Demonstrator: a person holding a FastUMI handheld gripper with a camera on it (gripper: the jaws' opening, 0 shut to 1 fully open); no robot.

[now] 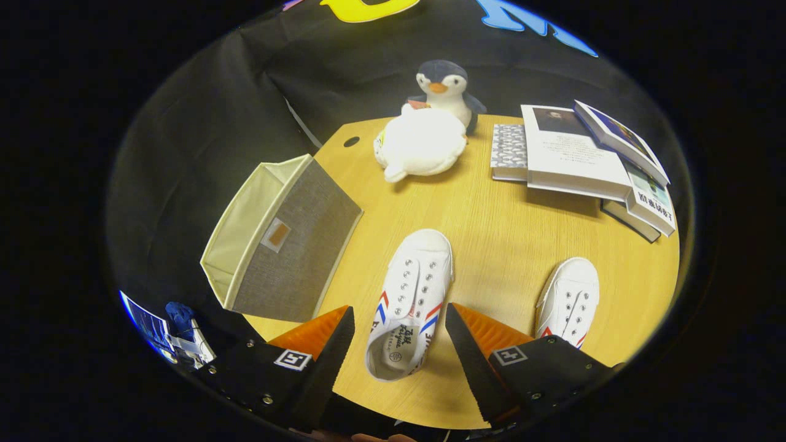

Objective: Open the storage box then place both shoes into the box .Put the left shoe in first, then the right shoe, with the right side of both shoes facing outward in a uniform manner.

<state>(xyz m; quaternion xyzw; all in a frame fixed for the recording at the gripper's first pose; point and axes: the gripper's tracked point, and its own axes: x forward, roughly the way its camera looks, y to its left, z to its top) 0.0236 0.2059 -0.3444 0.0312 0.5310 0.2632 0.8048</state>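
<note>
The gripper [399,325] is being held wide open above the wooden table [491,245], and nothing is being gripped. One white shoe [410,294] is lying between the spread fingers, its heel end nearest and its toe pointing away; neither finger is touching it. A second white shoe [570,302] is lying to the right, partly hidden behind the right finger. The grey fabric storage box [288,245] is sitting at the table's left edge, left of the first shoe, its cream-lined opening showing. Farther off, a white plush toy [420,144] and a penguin toy [443,83] are resting, with stacked books [577,156] on the far right.
</note>
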